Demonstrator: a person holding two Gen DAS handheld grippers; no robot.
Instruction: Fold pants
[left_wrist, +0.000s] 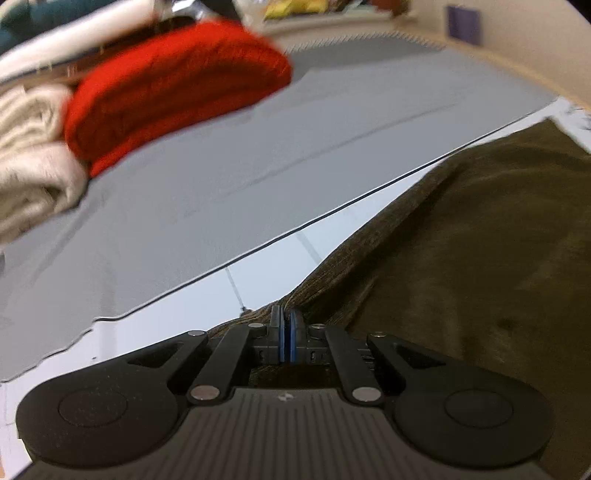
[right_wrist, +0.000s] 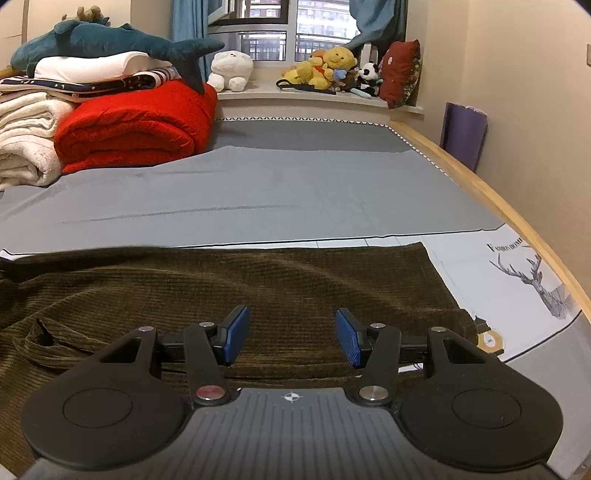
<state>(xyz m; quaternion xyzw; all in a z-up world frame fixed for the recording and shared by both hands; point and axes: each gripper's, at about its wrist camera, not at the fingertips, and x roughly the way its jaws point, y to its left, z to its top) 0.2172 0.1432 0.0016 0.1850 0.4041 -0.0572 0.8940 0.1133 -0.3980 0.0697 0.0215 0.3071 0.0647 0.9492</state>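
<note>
Dark olive corduroy pants (right_wrist: 221, 288) lie spread across the near part of the bed. They also fill the right side of the left wrist view (left_wrist: 480, 258). My left gripper (left_wrist: 286, 317) is shut on the pants' edge; the view is tilted and blurred. My right gripper (right_wrist: 291, 332) is open and empty, its blue pads (right_wrist: 236, 334) wide apart just above the pants near their right end.
A grey sheet (right_wrist: 258, 192) covers the bed beyond the pants. A folded red blanket (right_wrist: 136, 125), white towels (right_wrist: 26, 147) and a plush shark (right_wrist: 110, 40) are stacked at the far left. Soft toys (right_wrist: 325, 70) sit on the windowsill. The wooden bed rail (right_wrist: 498, 206) runs along the right.
</note>
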